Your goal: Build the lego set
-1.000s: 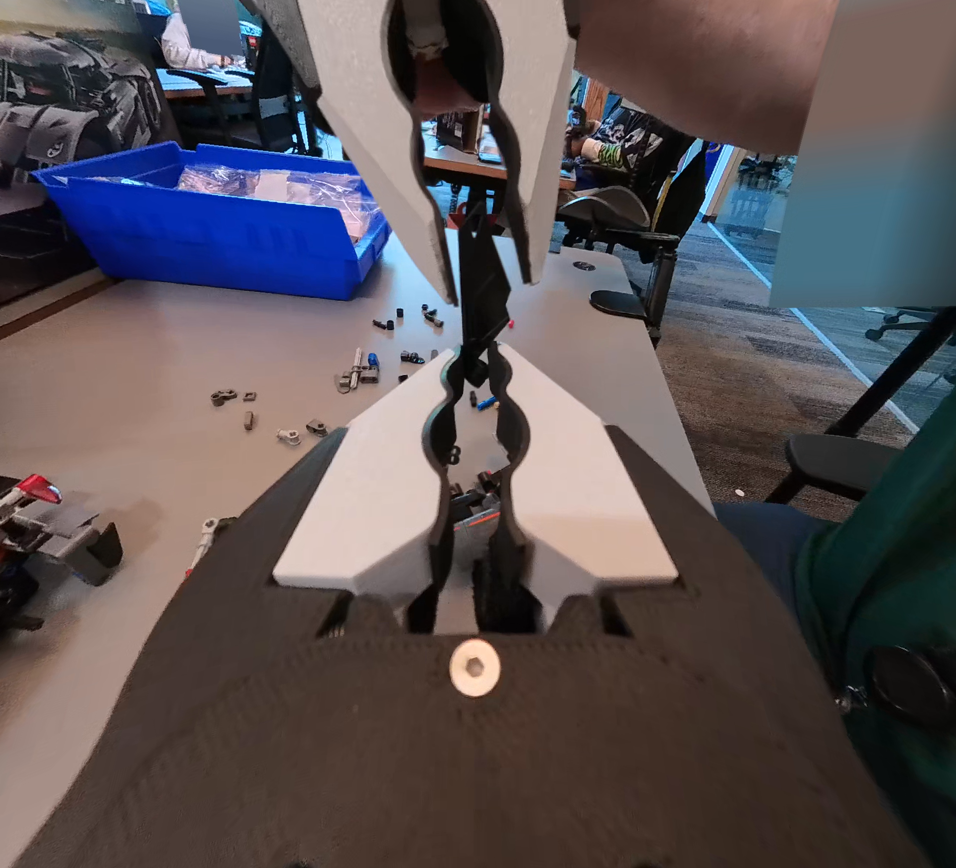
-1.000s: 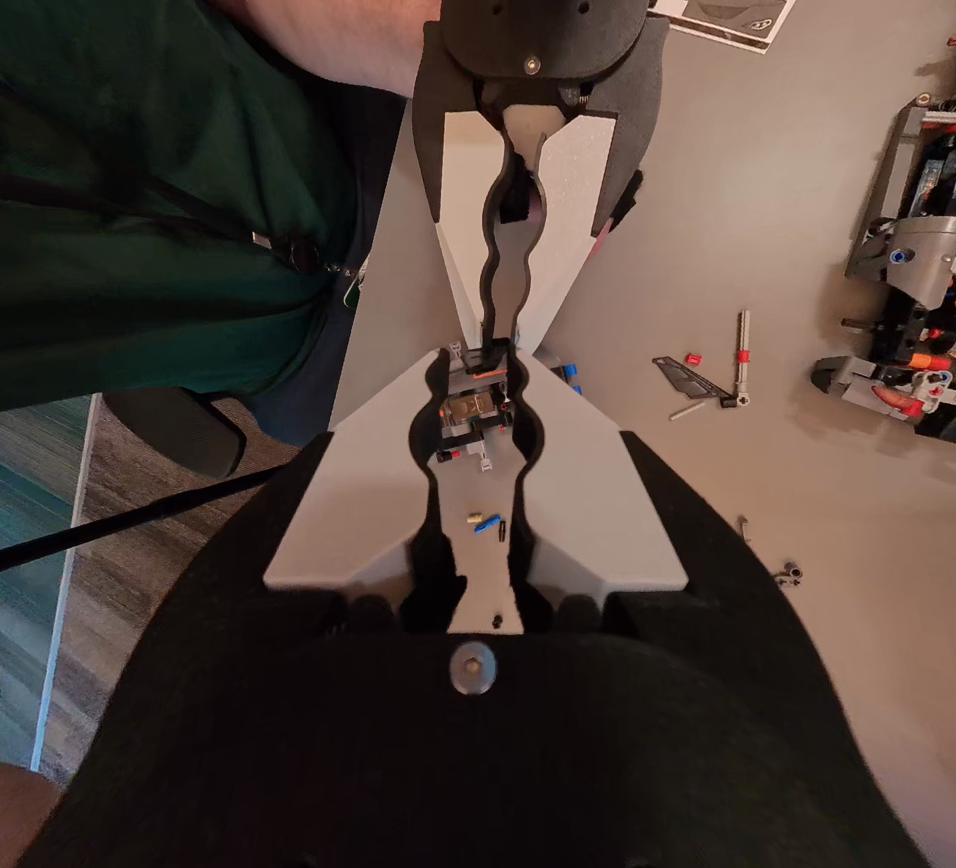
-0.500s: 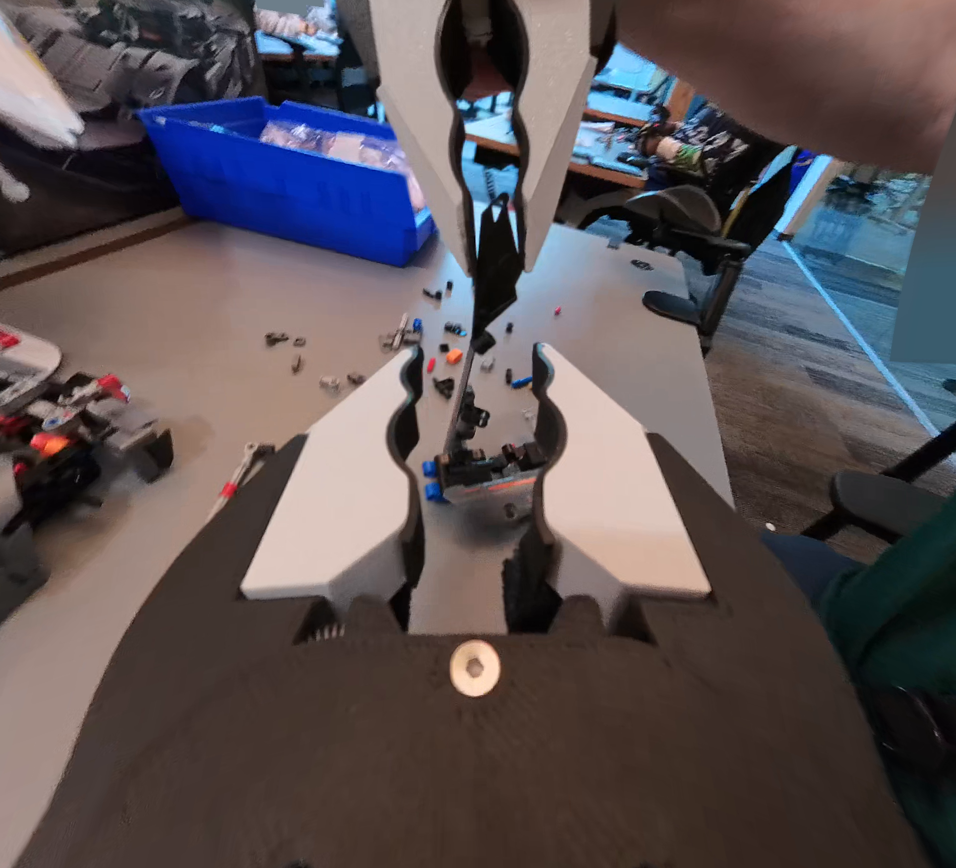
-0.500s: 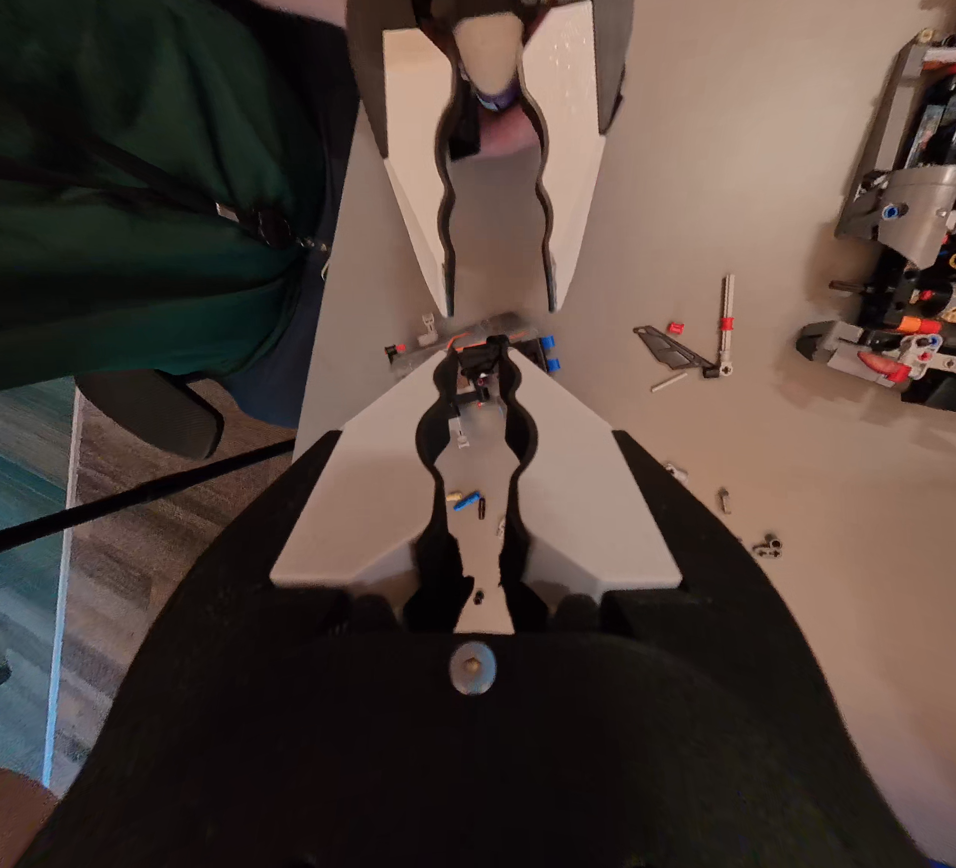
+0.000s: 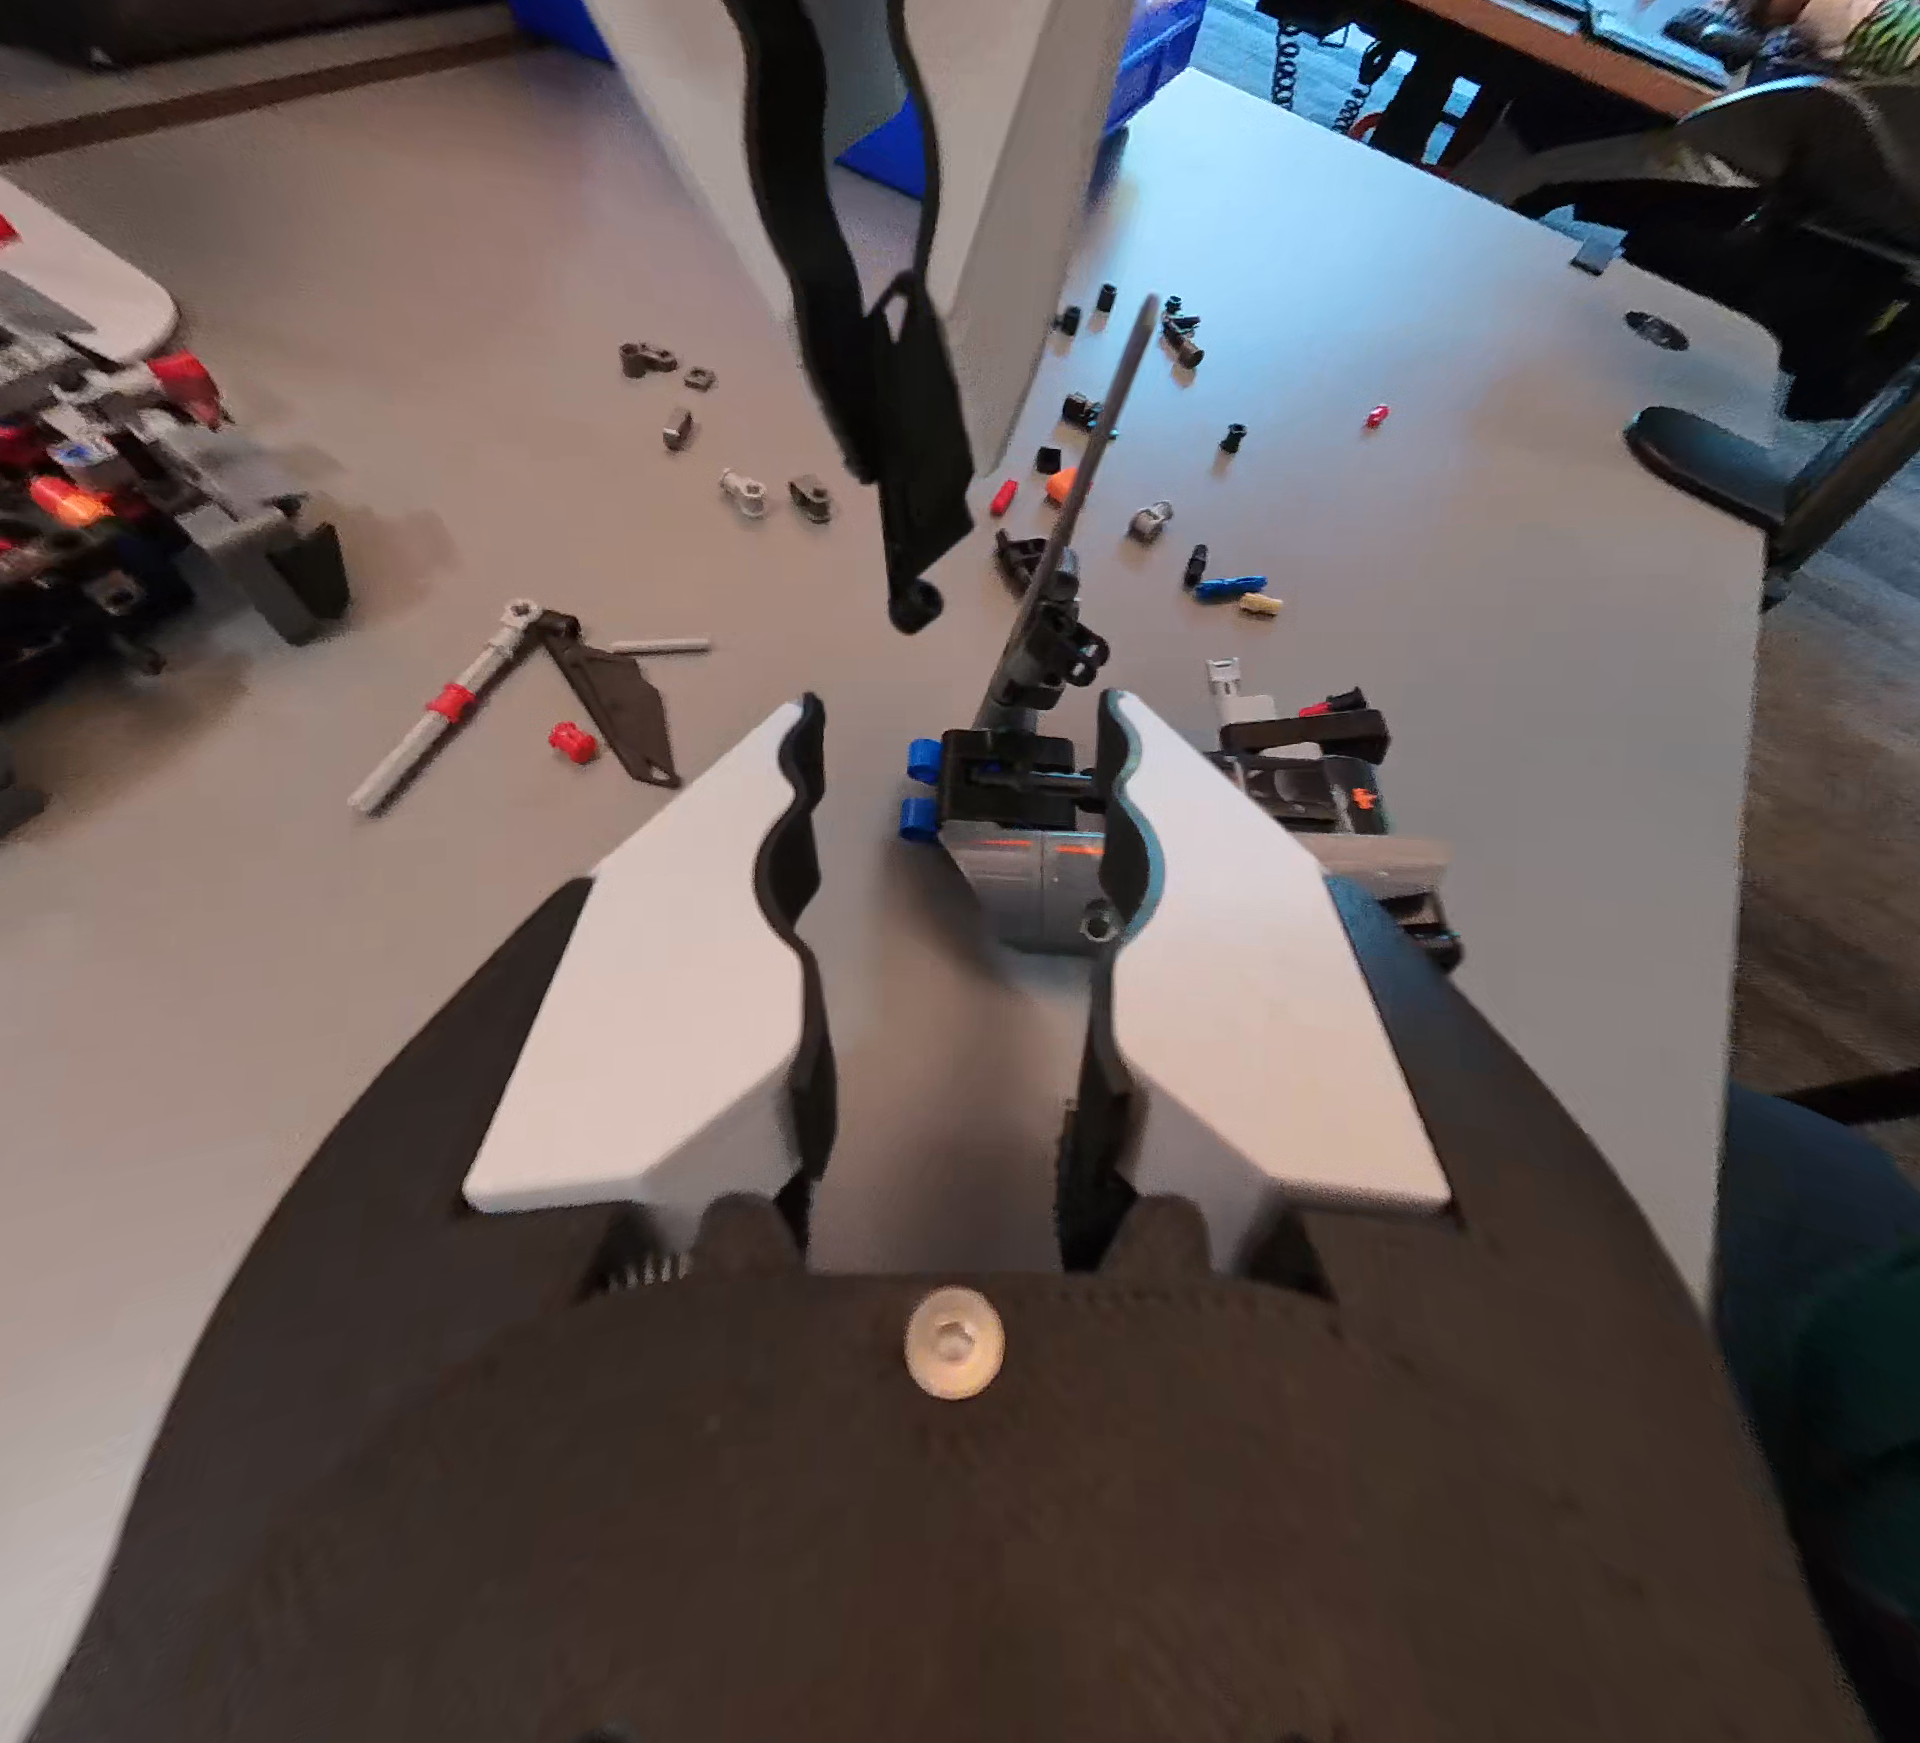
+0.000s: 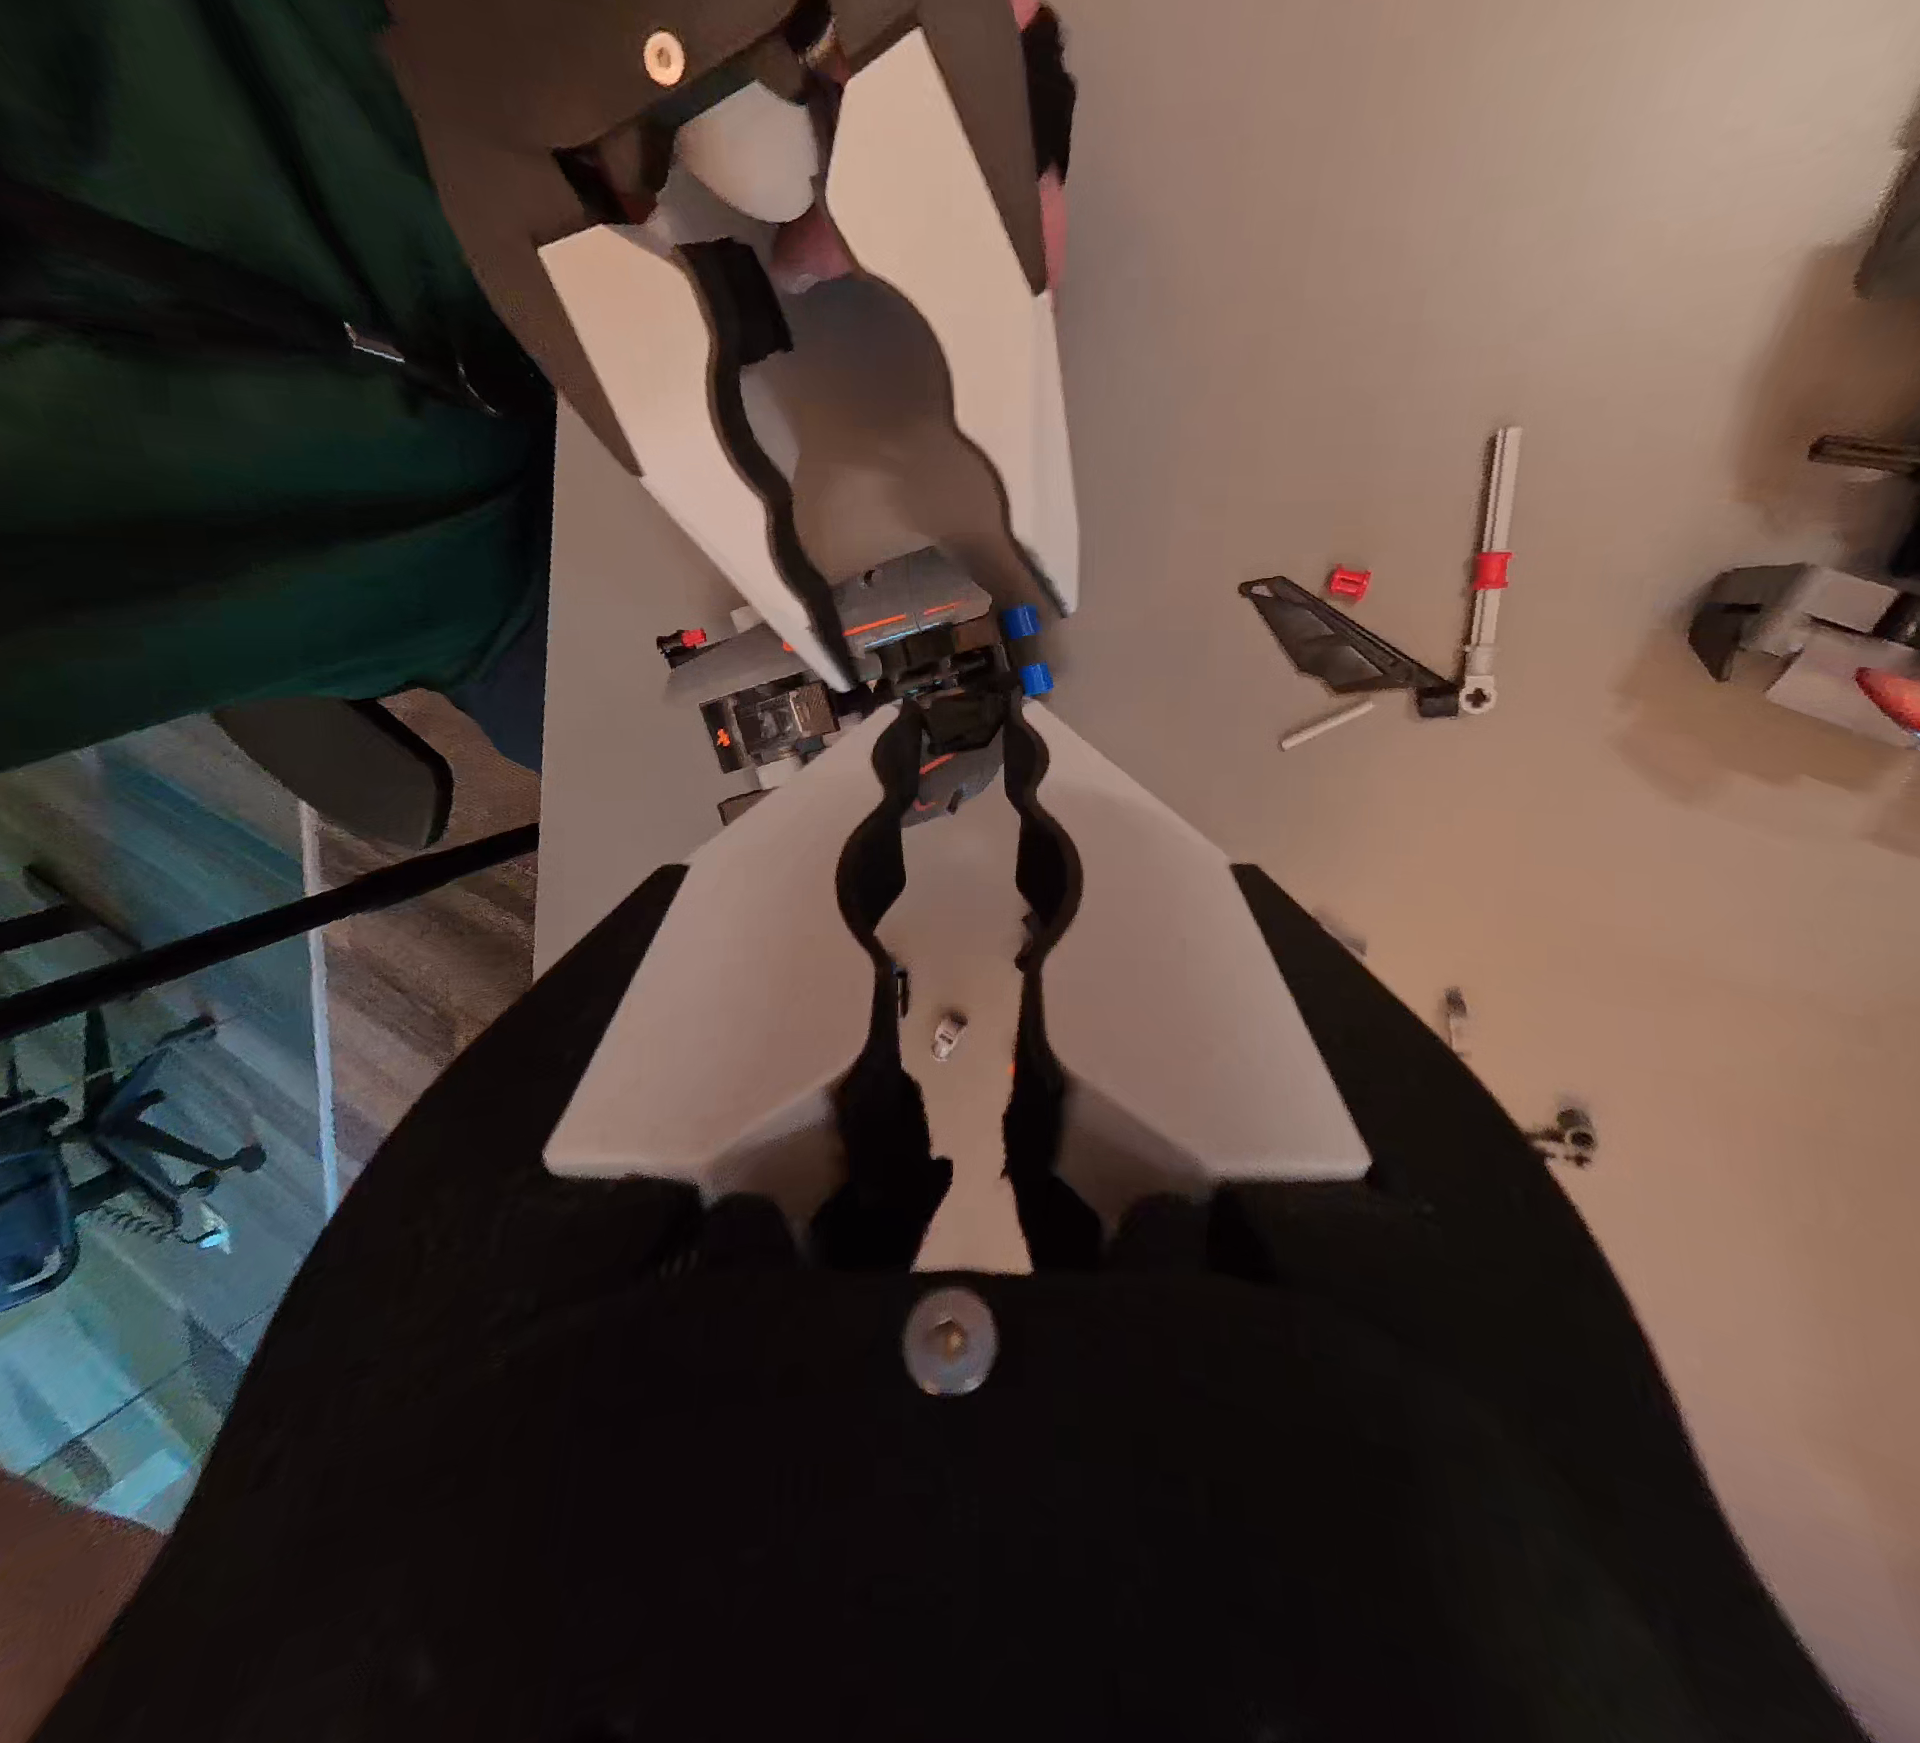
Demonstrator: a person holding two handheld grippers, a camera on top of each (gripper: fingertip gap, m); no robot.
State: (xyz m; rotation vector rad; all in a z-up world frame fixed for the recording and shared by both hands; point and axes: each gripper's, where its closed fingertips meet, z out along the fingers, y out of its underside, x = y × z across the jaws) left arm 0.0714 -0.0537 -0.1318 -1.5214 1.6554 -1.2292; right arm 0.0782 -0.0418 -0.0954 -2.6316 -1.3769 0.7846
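A small grey sub-assembly (image 5: 1029, 862) with orange stripes, blue pins and a long thin axle sticking up lies on the grey table (image 5: 416, 914). My left gripper (image 5: 961, 717) is open and straddles it without gripping; the piece sits close to the right finger. My right gripper (image 5: 920, 467) comes down from above, shut on a black panel piece (image 5: 920, 488) that hangs just above and left of the sub-assembly. In the right wrist view my right gripper (image 6: 958, 719) holds the black piece (image 6: 961, 732) next to the sub-assembly (image 6: 904, 618), with the open left gripper (image 6: 956, 644) opposite.
A partly built vehicle (image 5: 156, 498) stands at the left. A grey axle with a red bush and a second black panel (image 5: 603, 706) lie before it. Several small loose parts (image 5: 1143, 467) are scattered beyond. A blue bin (image 5: 1153, 10) stands at the back. The table edge (image 5: 1725, 810) runs along the right. Spacing between my two grippers at the tips: around 4 cm. Both grippers' tips are roughly 15 cm from the partly built vehicle (image 5: 156, 498).
My left gripper has opened and let go of the sub-assembly, which now rests on the table. My right gripper keeps hold of the black panel, now apart from the sub-assembly.
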